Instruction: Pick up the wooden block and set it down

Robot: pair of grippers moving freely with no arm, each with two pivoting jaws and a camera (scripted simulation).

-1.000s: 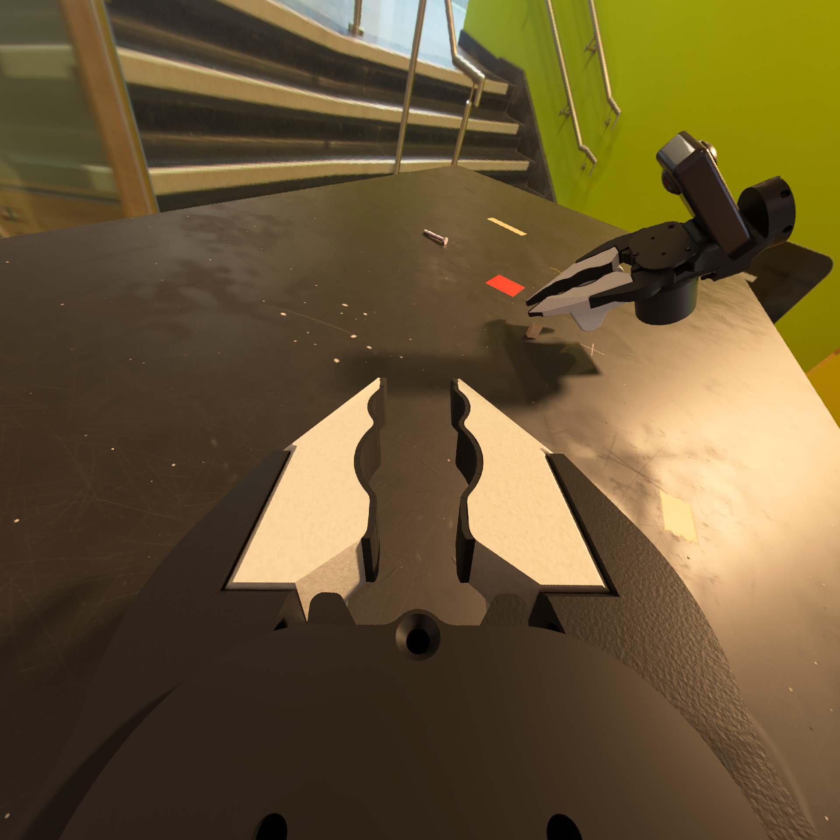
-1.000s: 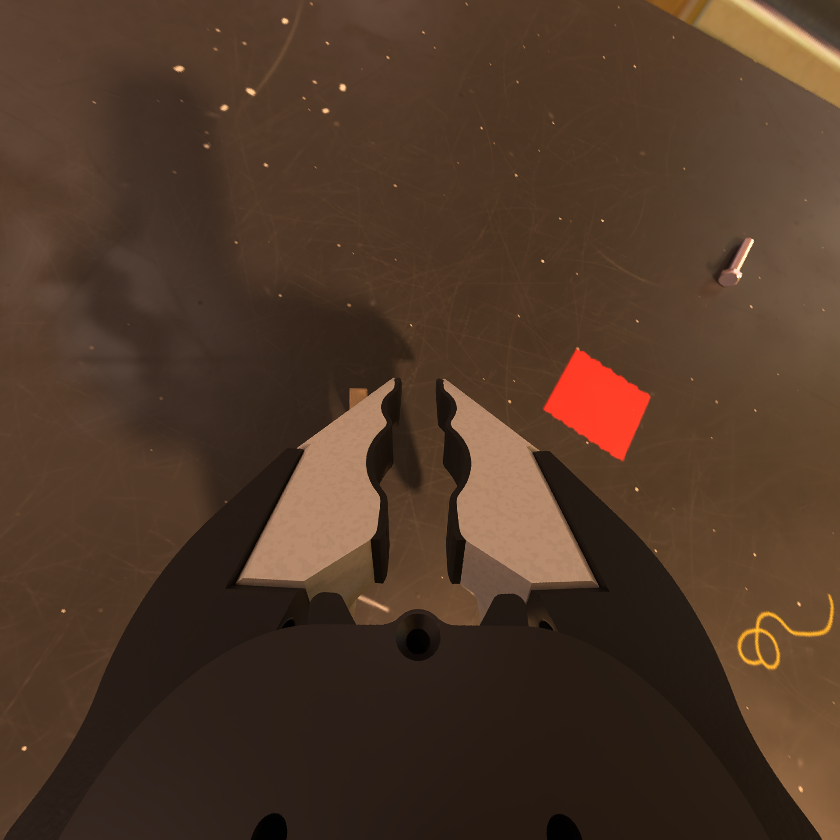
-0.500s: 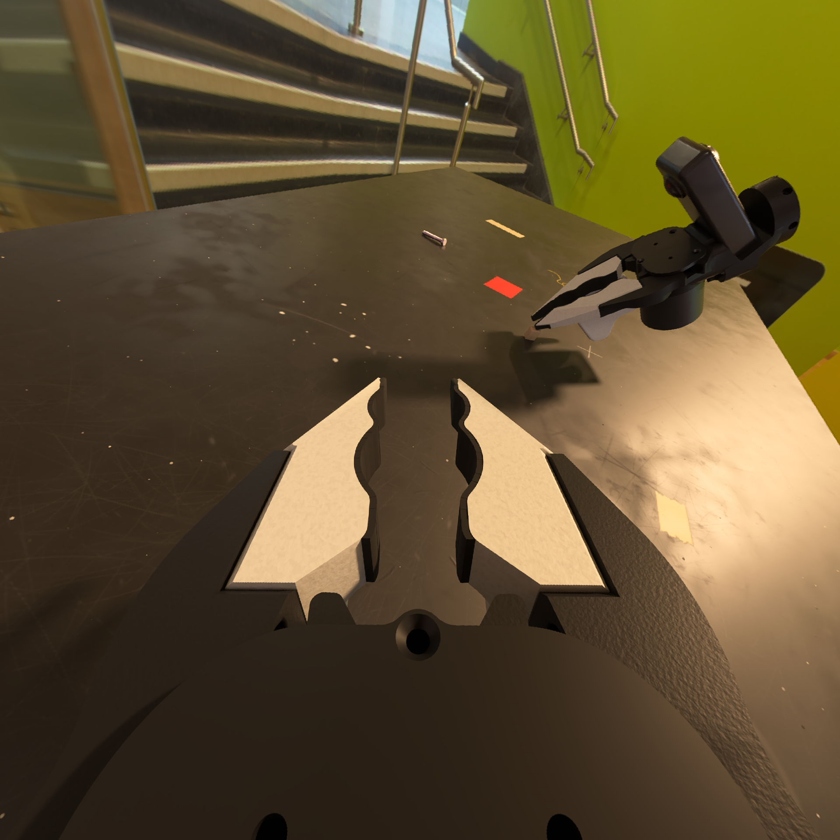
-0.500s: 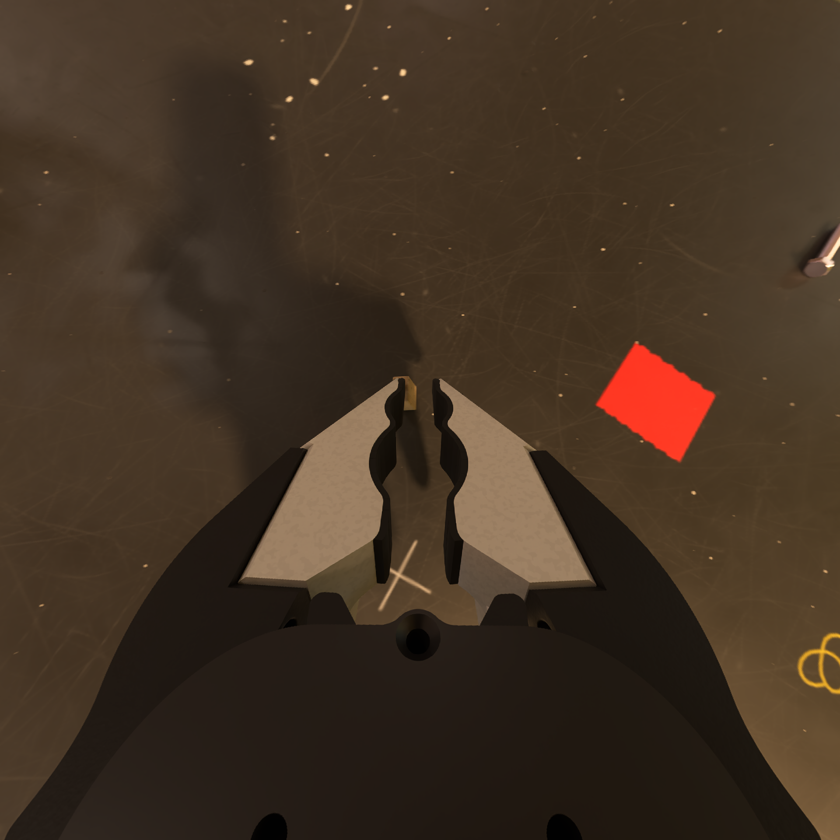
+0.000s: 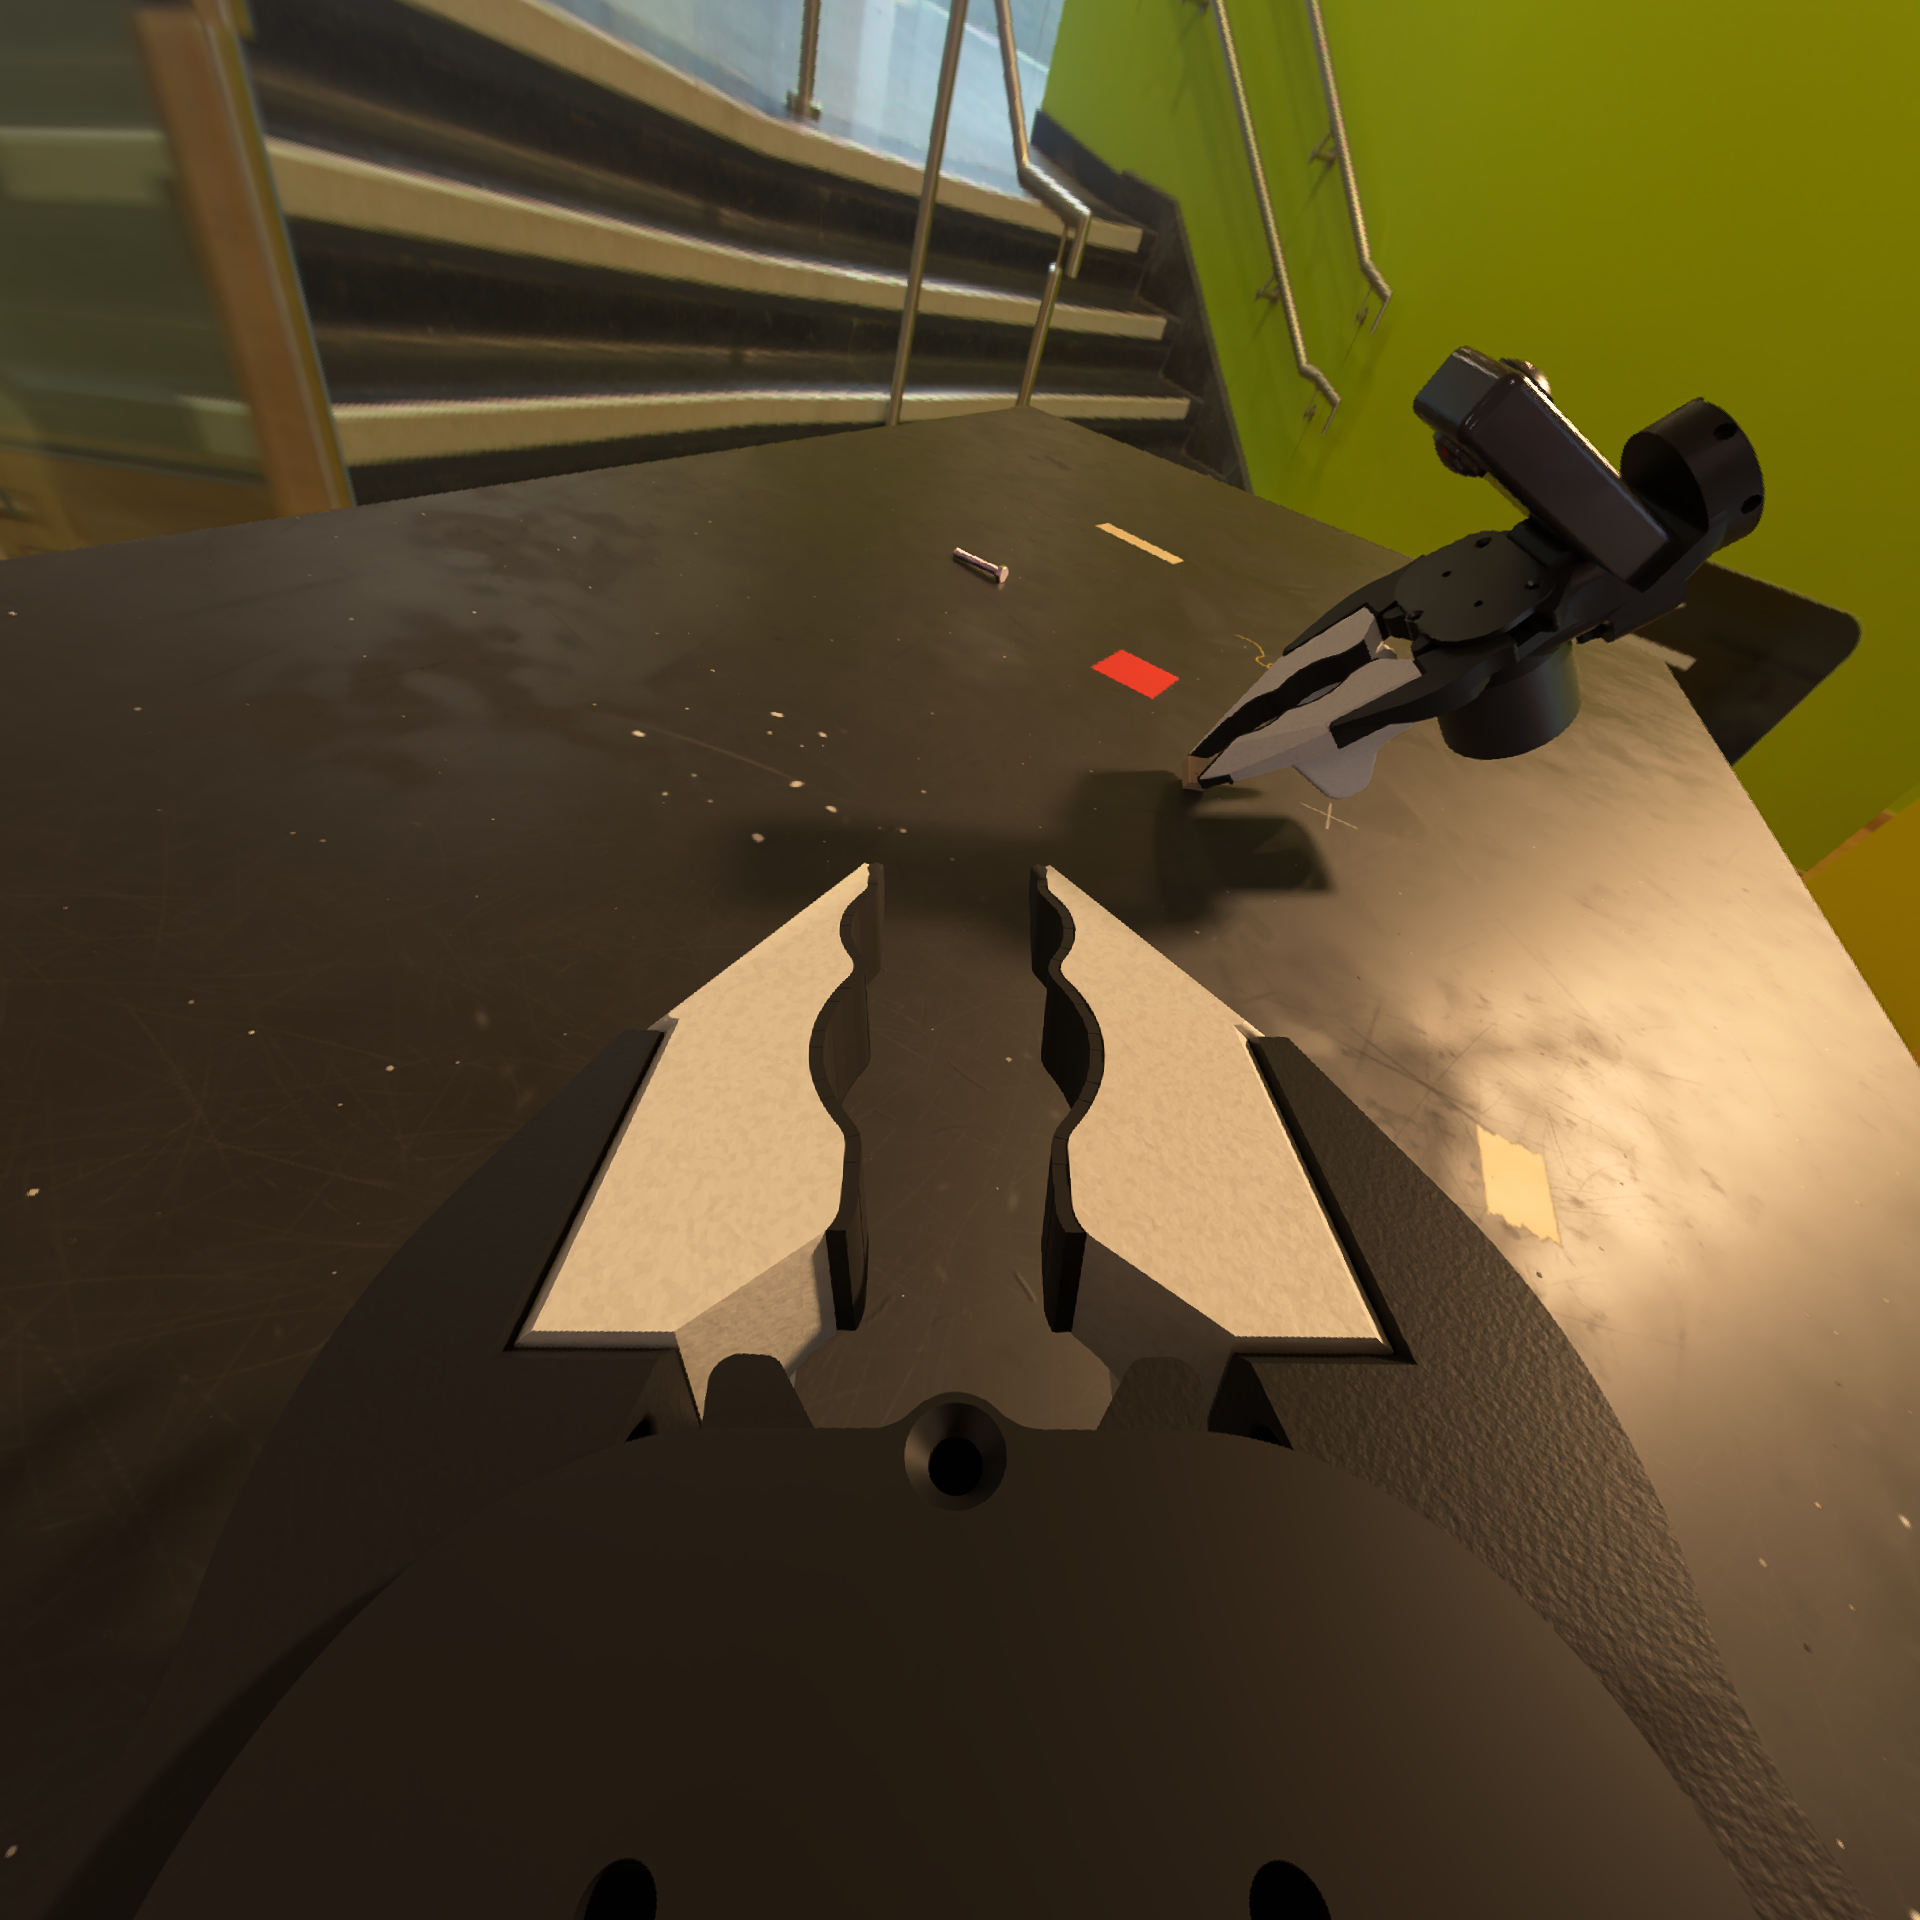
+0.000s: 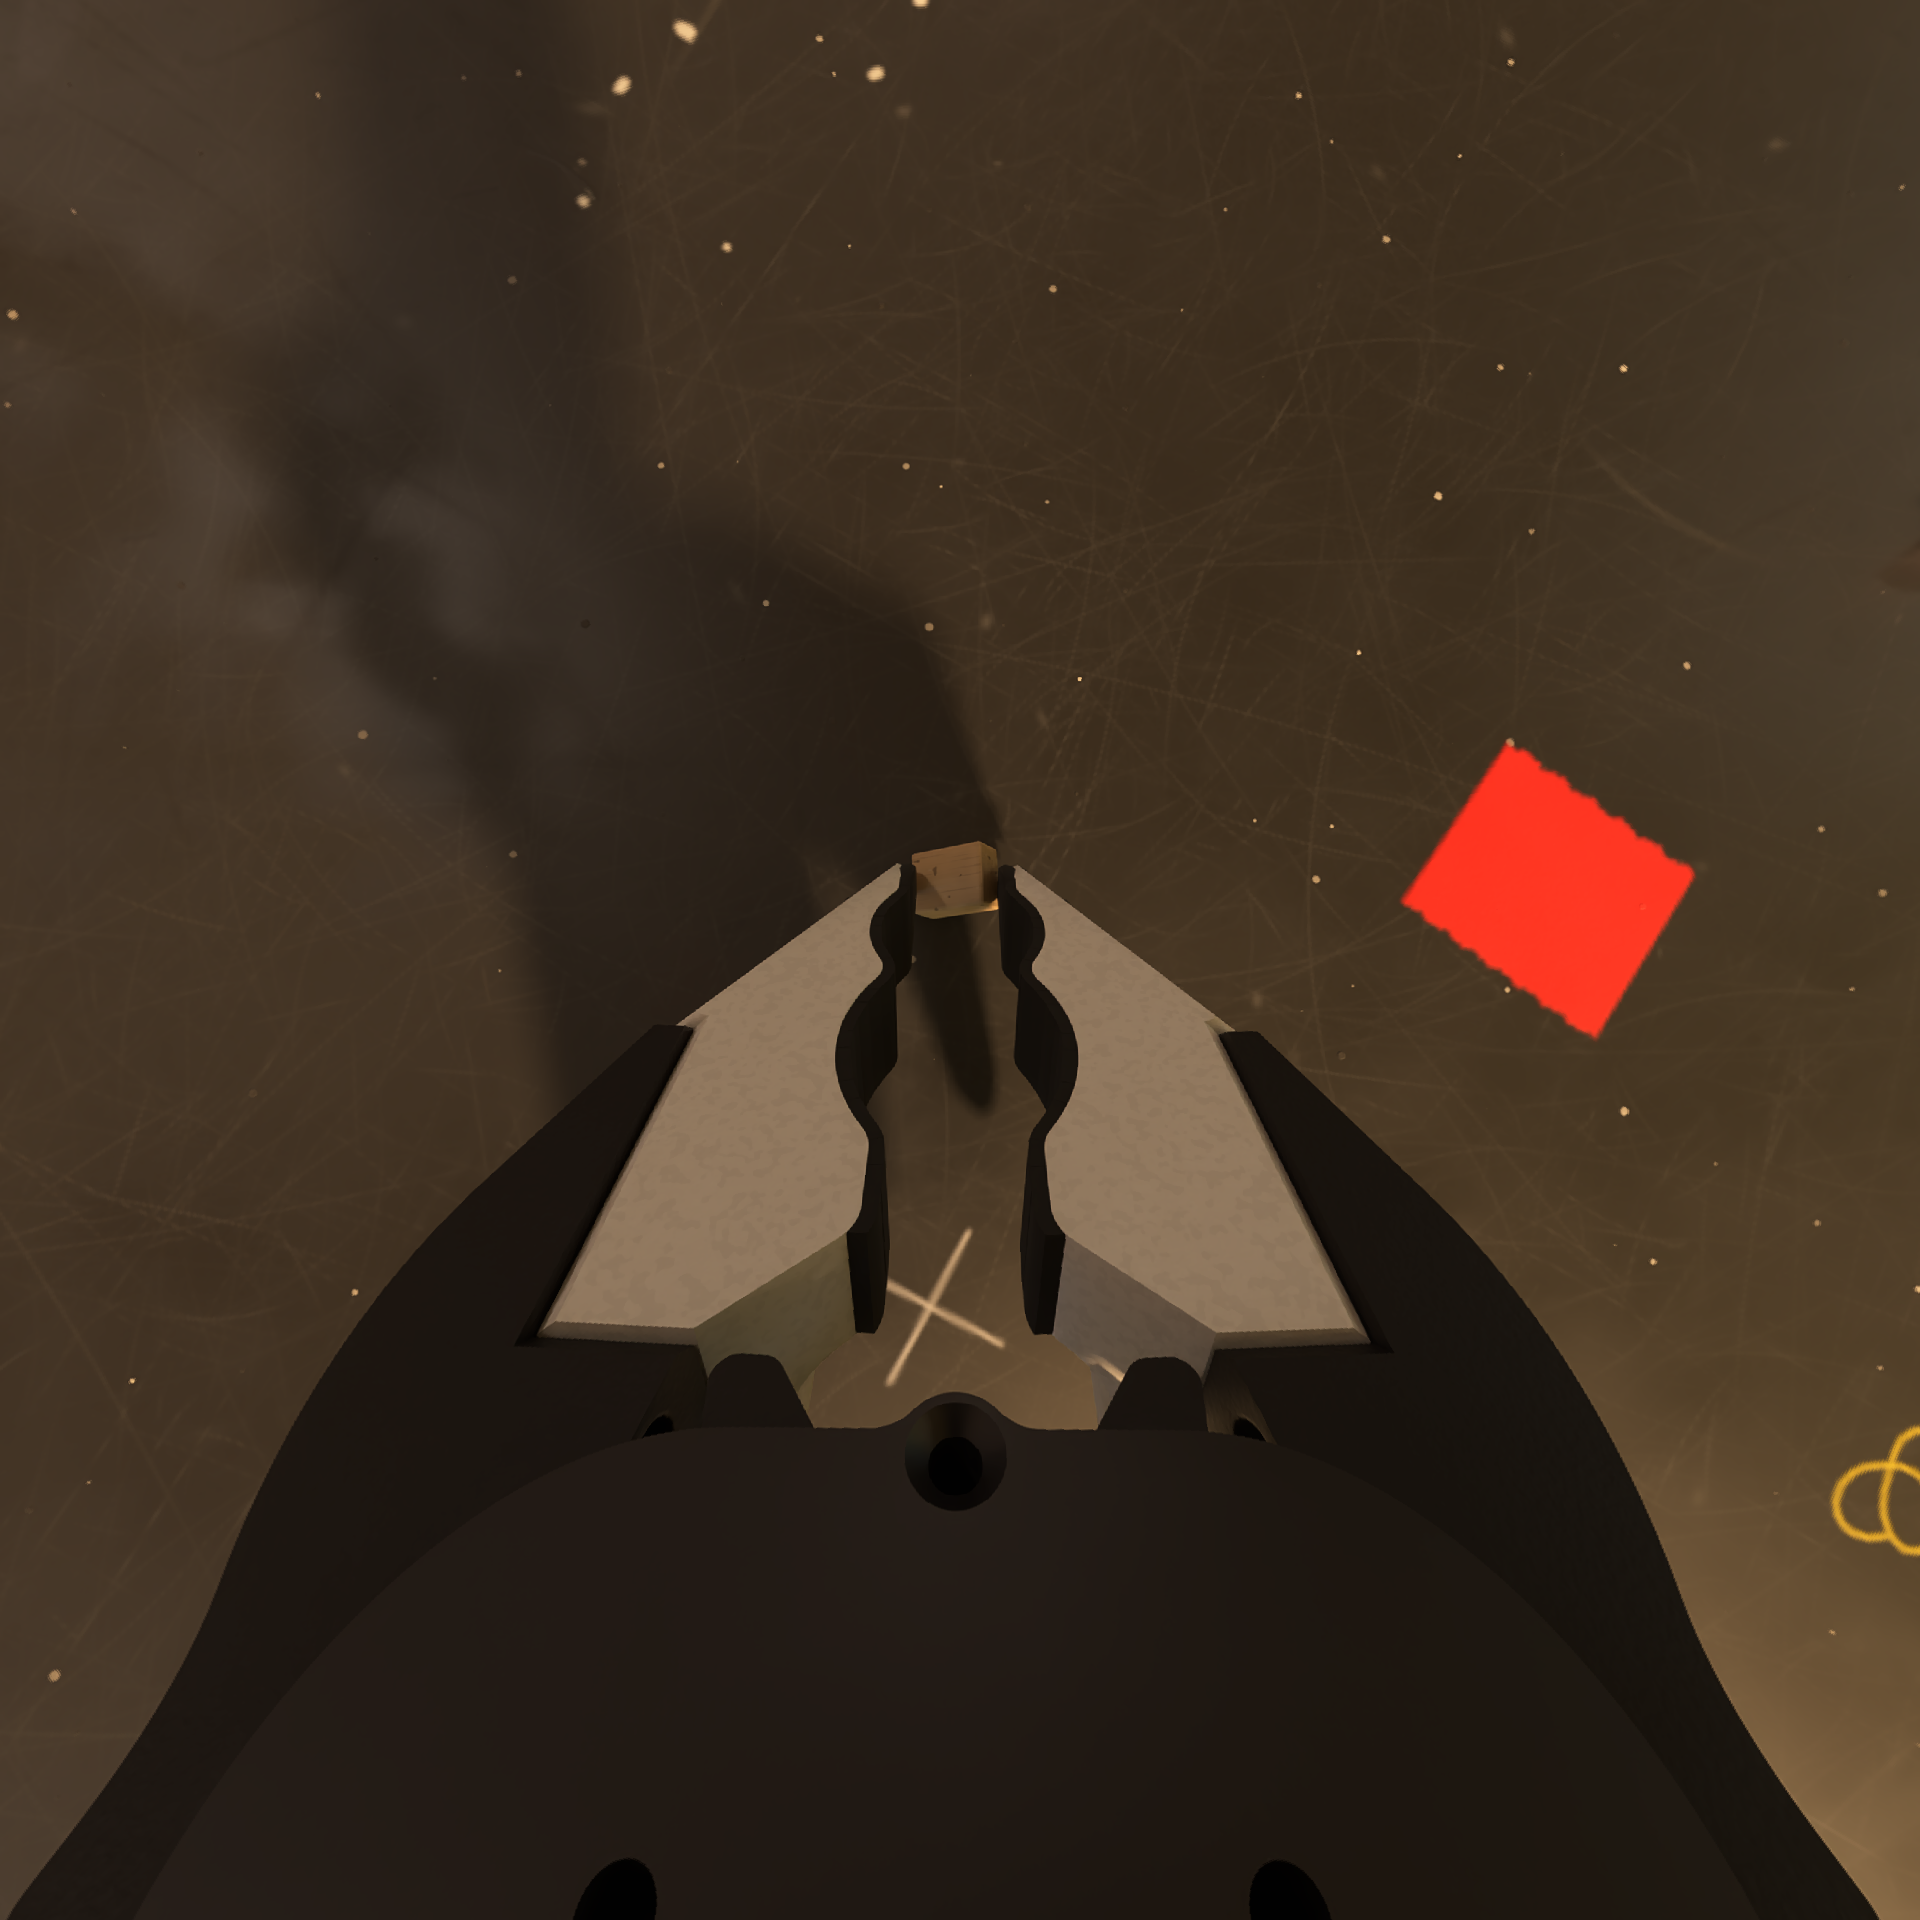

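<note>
The small wooden block (image 6: 955, 881) lies on the dark table (image 6: 1143, 416), right between the tips of my right gripper (image 6: 955, 883). The jaws stand narrow and the block fills the gap, touching both fingertips. In the left wrist view the right gripper (image 5: 1205, 767) slants down with its tips at the table, and only a corner of the block (image 5: 1191, 773) shows there. My left gripper (image 5: 954, 883) is open and empty, hovering over the table nearer the front, well left of the block.
A flat red patch (image 6: 1548, 888) (image 5: 1135, 673) lies right of the block. A small bolt (image 5: 980, 564) and a tan strip (image 5: 1139, 542) lie farther back. A pale tape piece (image 5: 1515, 1184) sits near the table's right edge. Stairs and a green wall stand behind.
My right gripper has moved left and down, so the block went from beside its left fingertip to between both tips. The left gripper has barely moved.
</note>
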